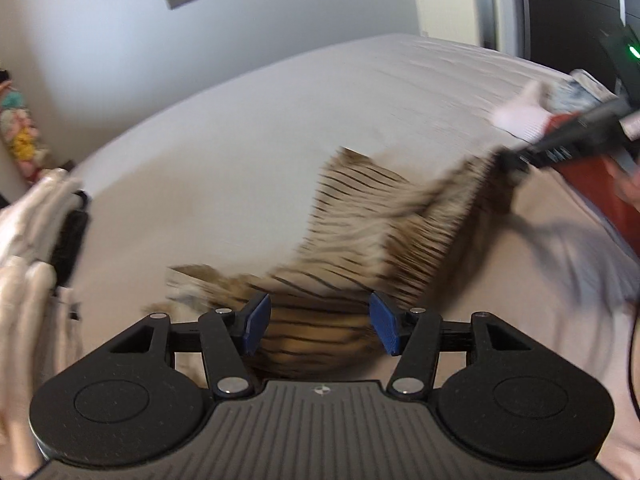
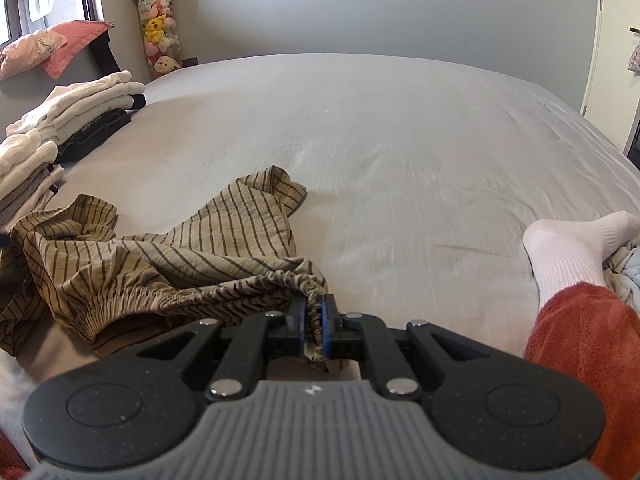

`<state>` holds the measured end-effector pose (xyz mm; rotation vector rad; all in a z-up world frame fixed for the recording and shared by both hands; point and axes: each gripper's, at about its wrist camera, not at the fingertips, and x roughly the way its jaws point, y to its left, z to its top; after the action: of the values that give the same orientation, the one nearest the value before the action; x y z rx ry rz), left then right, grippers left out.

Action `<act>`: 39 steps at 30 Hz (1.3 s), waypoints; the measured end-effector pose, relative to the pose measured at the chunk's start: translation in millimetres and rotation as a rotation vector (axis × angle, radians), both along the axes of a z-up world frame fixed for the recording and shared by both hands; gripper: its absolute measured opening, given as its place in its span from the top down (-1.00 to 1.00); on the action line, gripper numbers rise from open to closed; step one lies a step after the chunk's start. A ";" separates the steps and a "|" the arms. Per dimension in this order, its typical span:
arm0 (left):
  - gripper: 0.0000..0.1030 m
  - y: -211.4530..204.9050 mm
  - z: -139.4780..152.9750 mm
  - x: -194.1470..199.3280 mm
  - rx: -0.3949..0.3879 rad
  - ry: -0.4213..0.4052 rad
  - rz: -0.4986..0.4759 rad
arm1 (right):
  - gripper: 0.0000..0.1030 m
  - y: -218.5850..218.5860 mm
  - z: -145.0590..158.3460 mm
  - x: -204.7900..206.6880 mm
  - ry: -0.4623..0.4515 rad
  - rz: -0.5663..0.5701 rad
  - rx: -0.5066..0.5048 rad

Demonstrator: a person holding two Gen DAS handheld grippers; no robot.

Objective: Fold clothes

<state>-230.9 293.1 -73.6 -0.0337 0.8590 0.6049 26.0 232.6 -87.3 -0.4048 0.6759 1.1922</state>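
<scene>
Tan shorts with dark stripes (image 2: pixel 168 256) lie crumpled on the grey bed sheet (image 2: pixel 400 140). My right gripper (image 2: pixel 315 322) is shut on their elastic waistband, just above the sheet. In the left wrist view the same striped shorts (image 1: pixel 360 232) stretch from between my fingers up to the right gripper (image 1: pixel 516 160) at the right, all blurred. My left gripper (image 1: pixel 318 326) is open, its blue pads either side of the striped cloth and not closed on it.
Stacks of folded pale and dark clothes (image 2: pixel 68 120) sit at the bed's left edge, also in the left wrist view (image 1: pixel 28 240). A white-socked foot (image 2: pixel 568 248) and a rust-red trouser leg (image 2: pixel 580 356) rest on the bed at right. Stuffed toys (image 2: pixel 158 24) hang on the far wall.
</scene>
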 end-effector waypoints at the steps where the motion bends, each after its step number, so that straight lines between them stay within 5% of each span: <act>1: -0.20 -2.4 -7.6 2.1 -0.022 0.010 -0.015 | 0.83 -0.6 -0.6 0.3 0.002 0.000 0.002; 12: -0.10 10.0 -63.7 30.3 -0.087 0.078 -0.076 | 0.80 6.2 -6.5 4.9 0.014 -0.009 0.011; 25: -0.21 94.3 -35.6 34.1 -0.159 -0.091 -0.030 | 0.79 19.7 -21.3 10.9 0.035 -0.007 -0.035; 33: -0.21 111.9 -16.3 36.6 -0.088 -0.139 0.050 | 0.71 26.4 -25.3 9.5 0.043 0.004 -0.043; 39: -0.21 86.9 -10.9 29.0 -0.042 -0.140 0.031 | 0.67 24.0 -24.3 12.7 0.054 -0.016 -0.037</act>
<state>-201.9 380.0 -84.6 -0.1263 0.7367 0.6057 38.6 256.7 -111.7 -0.3982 0.7474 1.1803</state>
